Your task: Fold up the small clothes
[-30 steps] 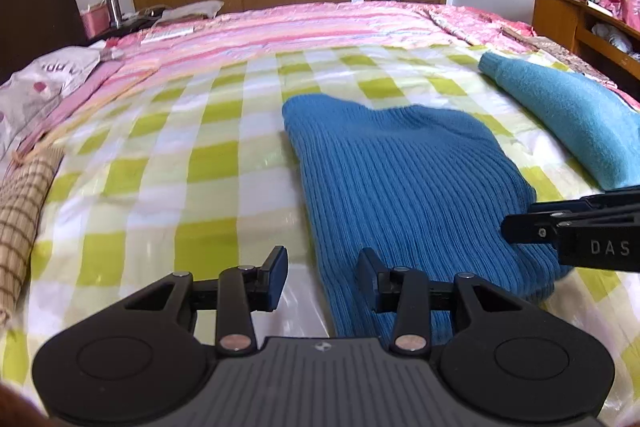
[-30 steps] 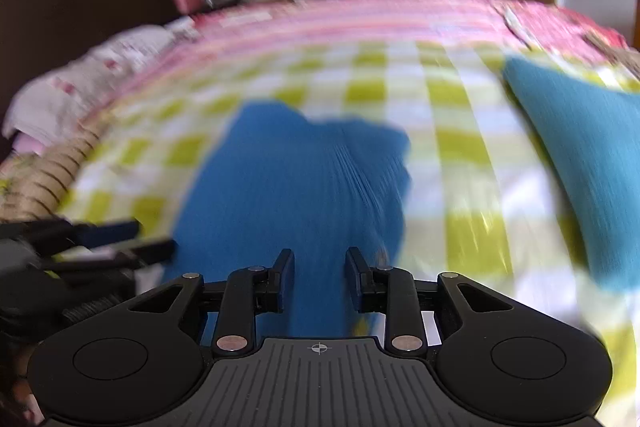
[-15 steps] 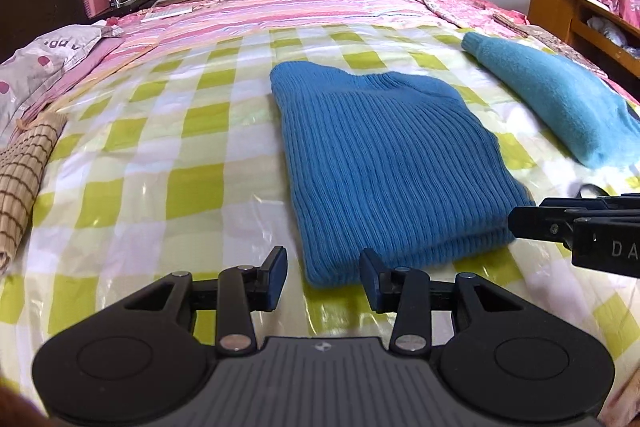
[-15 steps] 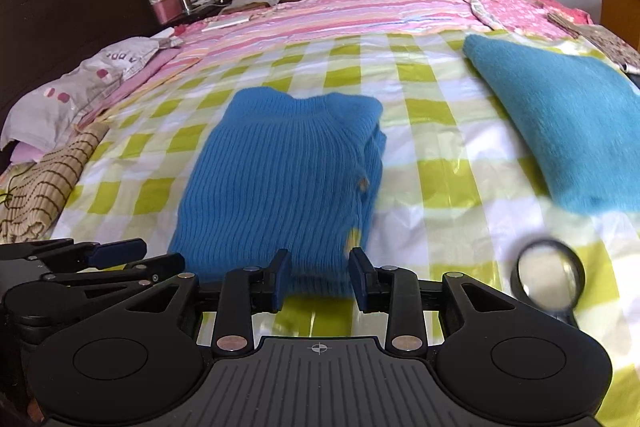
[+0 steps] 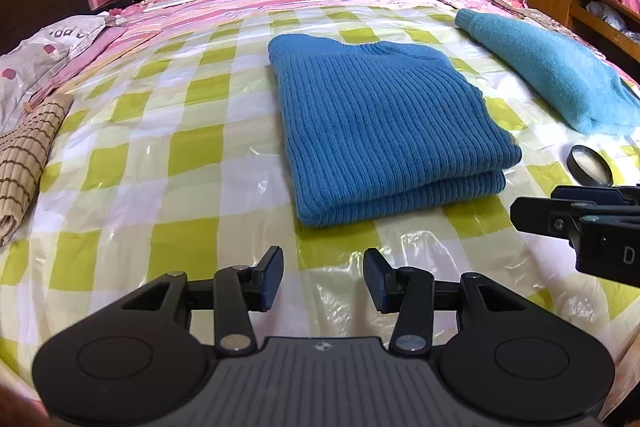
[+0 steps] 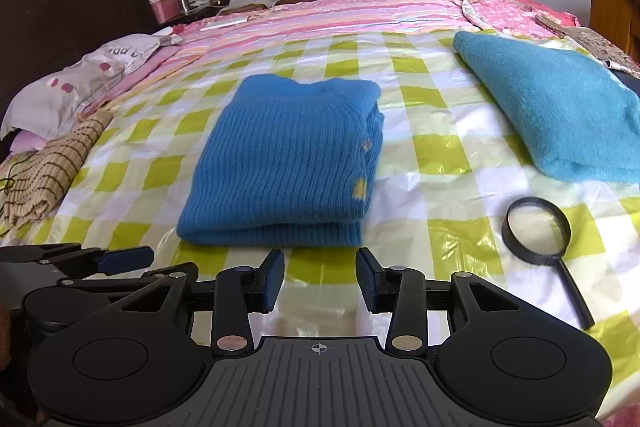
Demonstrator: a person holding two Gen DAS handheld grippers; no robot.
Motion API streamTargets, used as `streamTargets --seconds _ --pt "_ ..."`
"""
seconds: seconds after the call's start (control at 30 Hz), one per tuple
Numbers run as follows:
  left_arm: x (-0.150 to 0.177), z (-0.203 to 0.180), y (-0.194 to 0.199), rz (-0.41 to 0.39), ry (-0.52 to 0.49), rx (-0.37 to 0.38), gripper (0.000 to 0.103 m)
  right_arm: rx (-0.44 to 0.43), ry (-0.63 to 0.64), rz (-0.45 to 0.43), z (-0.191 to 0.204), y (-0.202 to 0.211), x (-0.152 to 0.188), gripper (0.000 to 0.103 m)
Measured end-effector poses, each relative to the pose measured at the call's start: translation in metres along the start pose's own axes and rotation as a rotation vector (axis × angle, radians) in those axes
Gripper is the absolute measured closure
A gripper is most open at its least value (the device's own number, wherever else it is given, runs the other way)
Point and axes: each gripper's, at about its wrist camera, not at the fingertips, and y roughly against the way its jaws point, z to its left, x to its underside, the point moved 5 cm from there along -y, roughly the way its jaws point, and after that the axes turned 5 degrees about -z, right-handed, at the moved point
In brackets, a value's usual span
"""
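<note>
A blue ribbed sweater lies folded flat on the green-and-white checked bed cover. My left gripper hovers just short of its near edge, jaws opening, nothing between them. My right gripper sits likewise in front of the sweater's near edge, jaws opening and empty. In the left wrist view the right gripper's side pokes in from the right. In the right wrist view the left gripper's fingers reach in from the left.
A folded teal fuzzy garment lies to the right. A black magnifying glass rests near the front right. A tan striped cloth and pillows lie at the left edge. Wooden furniture stands beyond the bed's right side.
Both grippers have drawn back from the blue sweater, which now lies wholly ahead of them. Both pairs of jaws stand a little wider. The magnifying glass has come into view.
</note>
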Motion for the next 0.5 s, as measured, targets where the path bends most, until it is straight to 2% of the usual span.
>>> streamTargets --seconds 0.33,0.4,0.5 --pt "0.017 -0.003 0.006 0.011 -0.034 -0.029 0.048 0.026 -0.001 0.005 0.001 0.008 0.022 0.059" --pt "0.020 -0.003 0.008 0.009 -0.031 -0.029 0.046 0.031 0.000 0.004 0.001 0.010 0.027 0.058" --pt "0.025 -0.005 0.012 0.010 -0.030 -0.037 0.037 0.030 -0.008 0.006 0.002 0.013 0.034 0.058"
